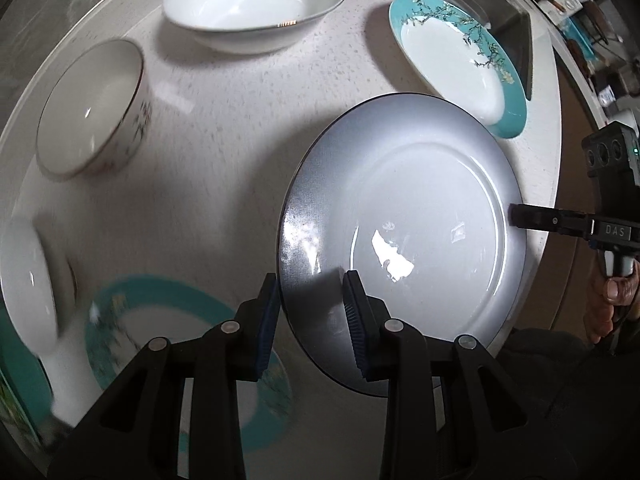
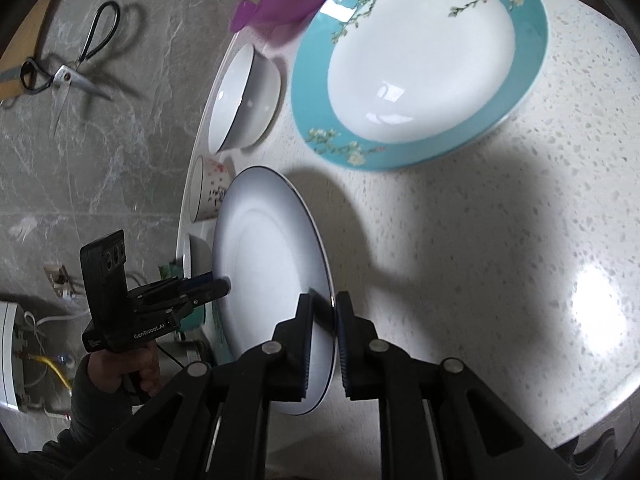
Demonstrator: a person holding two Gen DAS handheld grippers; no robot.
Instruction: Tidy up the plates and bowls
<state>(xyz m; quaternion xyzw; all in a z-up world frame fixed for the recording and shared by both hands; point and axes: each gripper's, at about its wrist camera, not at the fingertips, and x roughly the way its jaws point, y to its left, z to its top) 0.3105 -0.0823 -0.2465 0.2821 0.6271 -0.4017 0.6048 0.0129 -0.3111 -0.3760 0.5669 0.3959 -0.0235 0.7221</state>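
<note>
Now both tools grip the grey-rimmed plate (image 1: 404,236) at opposite edges: the left tool (image 1: 310,308) is clamped on its near rim, the right tool (image 2: 322,316) pinches the far rim. Around that plate on the speckled surface (image 2: 460,240) sit a teal floral plate (image 2: 416,60), a wide white bowl (image 1: 256,4) and a small patterned bowl (image 1: 96,108).
</note>
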